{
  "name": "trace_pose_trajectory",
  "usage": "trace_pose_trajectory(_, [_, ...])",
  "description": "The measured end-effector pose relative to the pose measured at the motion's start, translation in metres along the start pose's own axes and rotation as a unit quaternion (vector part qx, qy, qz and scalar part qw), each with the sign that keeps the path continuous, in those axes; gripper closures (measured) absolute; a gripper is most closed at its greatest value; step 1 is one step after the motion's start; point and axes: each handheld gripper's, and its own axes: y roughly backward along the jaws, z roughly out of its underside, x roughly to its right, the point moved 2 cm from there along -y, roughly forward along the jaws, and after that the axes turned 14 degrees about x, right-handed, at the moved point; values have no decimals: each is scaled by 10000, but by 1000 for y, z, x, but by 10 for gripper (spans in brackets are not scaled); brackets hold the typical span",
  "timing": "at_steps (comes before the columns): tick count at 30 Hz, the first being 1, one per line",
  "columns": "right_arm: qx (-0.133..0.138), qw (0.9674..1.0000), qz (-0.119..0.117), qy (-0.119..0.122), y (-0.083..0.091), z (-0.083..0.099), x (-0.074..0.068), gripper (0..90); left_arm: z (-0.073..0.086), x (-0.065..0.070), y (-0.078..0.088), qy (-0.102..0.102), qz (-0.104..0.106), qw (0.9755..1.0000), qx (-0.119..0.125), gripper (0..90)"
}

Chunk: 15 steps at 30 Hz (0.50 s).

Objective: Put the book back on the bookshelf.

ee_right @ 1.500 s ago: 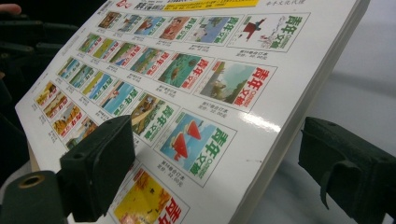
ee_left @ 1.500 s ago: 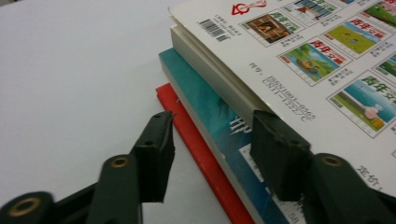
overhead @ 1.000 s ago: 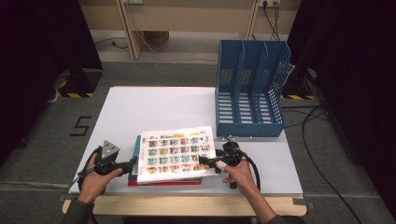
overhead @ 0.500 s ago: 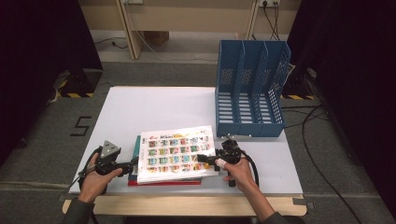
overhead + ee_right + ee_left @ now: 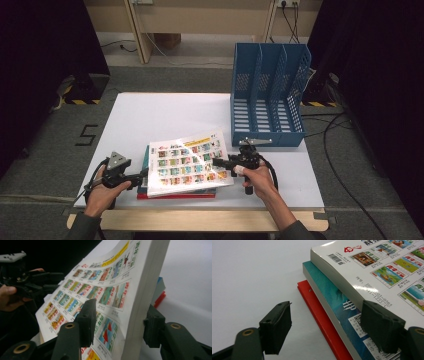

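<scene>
Right gripper: fingers just closing around the glossy top book, apparently clamped.
Left gripper: fingers apart, closing, one resting on the teal book.

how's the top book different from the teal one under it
The top book has a white cover tiled with small colour pictures; the teal book has a plain teal cover with a QR code. The top book sits between the jaws of the right gripper, its right side raised; the teal book lies flat on the red book. The top book looks thicker. Both are softcovers with pale page edges.
</scene>
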Motion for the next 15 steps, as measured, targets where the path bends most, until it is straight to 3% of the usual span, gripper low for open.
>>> trace_pose_trajectory(4, [-80,9999,-69,114,-6,-2,-4,544,-1,2,1,-55,5,10000,16,263])
trace_pose_trajectory(5, [-71,10000,-33,41,-7,-4,-4,604,-1,2,1,-80,16,10000,15,285])
trace_pose_trajectory(7, [-2,10000,-28,40,-8,-8,-4,638,-1,3,2,-97,28,9999,31,317])
trace_pose_trajectory(11, [40,9999,-19,108,-6,-18,-10,689,0,2,1,-99,36,9999,84,301])
trace_pose_trajectory(15, [63,9993,-2,369,-5,-34,-24,717,1,0,0,-102,-23,9999,121,242])
